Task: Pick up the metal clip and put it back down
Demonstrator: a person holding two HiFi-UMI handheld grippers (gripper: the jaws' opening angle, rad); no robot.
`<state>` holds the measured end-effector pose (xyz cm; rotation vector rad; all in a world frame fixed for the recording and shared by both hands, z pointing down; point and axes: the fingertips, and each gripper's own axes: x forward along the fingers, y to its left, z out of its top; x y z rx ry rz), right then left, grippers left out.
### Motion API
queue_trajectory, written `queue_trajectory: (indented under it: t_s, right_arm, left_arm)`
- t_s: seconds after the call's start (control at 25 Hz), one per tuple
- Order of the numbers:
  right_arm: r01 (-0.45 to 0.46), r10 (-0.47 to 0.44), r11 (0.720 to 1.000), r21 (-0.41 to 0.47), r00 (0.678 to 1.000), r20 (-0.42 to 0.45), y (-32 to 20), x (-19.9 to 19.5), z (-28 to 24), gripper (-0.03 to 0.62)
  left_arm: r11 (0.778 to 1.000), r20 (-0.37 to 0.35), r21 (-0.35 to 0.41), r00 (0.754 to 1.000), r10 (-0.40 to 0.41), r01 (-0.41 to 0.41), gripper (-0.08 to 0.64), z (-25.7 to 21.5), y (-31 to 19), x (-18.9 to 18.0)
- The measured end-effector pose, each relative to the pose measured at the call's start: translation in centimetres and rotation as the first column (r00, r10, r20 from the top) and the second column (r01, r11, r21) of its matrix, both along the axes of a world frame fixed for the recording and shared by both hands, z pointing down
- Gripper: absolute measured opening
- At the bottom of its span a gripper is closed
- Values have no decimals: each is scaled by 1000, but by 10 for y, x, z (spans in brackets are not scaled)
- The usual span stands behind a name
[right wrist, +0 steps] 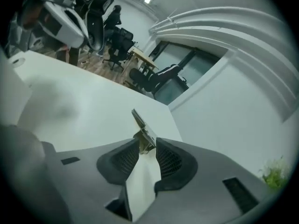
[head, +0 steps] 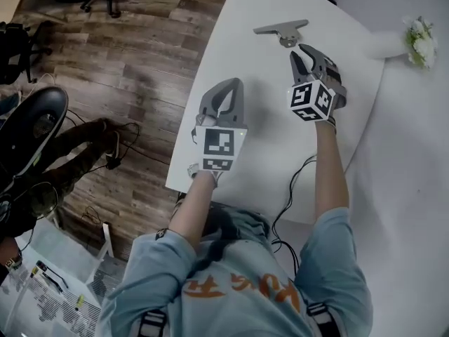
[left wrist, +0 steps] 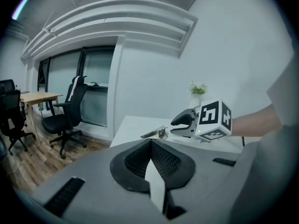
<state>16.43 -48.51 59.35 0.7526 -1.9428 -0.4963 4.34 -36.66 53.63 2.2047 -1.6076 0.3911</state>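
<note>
The metal clip (head: 280, 30) lies on the white table (head: 259, 160) near its far edge. My right gripper (head: 299, 50) sits just behind it, tips at the clip's round end. In the right gripper view the clip (right wrist: 142, 130) stands between the tips of my right gripper (right wrist: 144, 143); the jaws are open with a gap on each side and the pads do not press it. My left gripper (head: 231, 84) hovers over the table's left side, shut and empty. From the left gripper (left wrist: 150, 141) view, the clip (left wrist: 156, 133) and right gripper (left wrist: 184, 122) show ahead.
A small white vase of flowers (head: 419, 39) stands at the table's far right. A black cable (head: 295, 181) runs off the near edge. The table's left edge drops to wooden floor (head: 126, 69). Office chairs (left wrist: 70, 106) and a desk stand beyond.
</note>
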Motion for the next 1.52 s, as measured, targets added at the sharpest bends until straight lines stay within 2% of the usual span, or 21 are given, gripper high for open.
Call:
queue_trajectory:
  t_s: [0.16,0.4,0.44,0.68,0.8,0.88,1.04,1.12,1.2,1.32,1.52]
  right_arm:
    - [39,-36,999,35,995,-93,-21,-7,9,126]
    - [77,-71,997,30,983,-169,-39,-16,26,109]
    - [78,-71,996,35,981,-178,-40,-17,29,89]
    - [71,-59,996,46,970,-235,-42,-22,40,65]
    - [78,-55,994,71,960,-275,-38,-22,28,34]
    - [60,-36,995,84,965,-260,-33,-23,8,23]
    - [-43,55,996,78,986,-158,-6,-22,-28,23]
    - [-123,129,989,84,989,-66,11,-21,-52,23]
    - [-221,217,969,110,975,49,28,-17,-87,23]
    - [-350,316,928,124,920,232,77,-10,-140,23]
    - [-487,387,867,107,792,472,165,-5,-208,23]
  left_arm:
    - [1000,4,-13,1000,-21,21,23,3,-3,-7]
    - [998,6,-31,998,-57,57,24,7,-5,-19]
    - [998,9,-33,998,-62,62,23,8,-3,-22]
    - [997,12,-48,998,-66,67,23,19,6,-32]
    - [997,6,-45,998,-56,57,24,15,14,-30]
    - [999,4,-29,999,-43,43,23,5,22,-31]
    - [1000,-8,5,1000,-15,15,24,-13,42,-34]
    - [1000,-18,30,1000,2,-1,24,-22,49,-37]
    - [997,-29,72,999,30,-28,25,-33,51,-40]
    - [989,-42,132,997,70,-64,24,-58,71,-38]
    - [967,-47,226,990,130,-116,24,-111,112,-40]
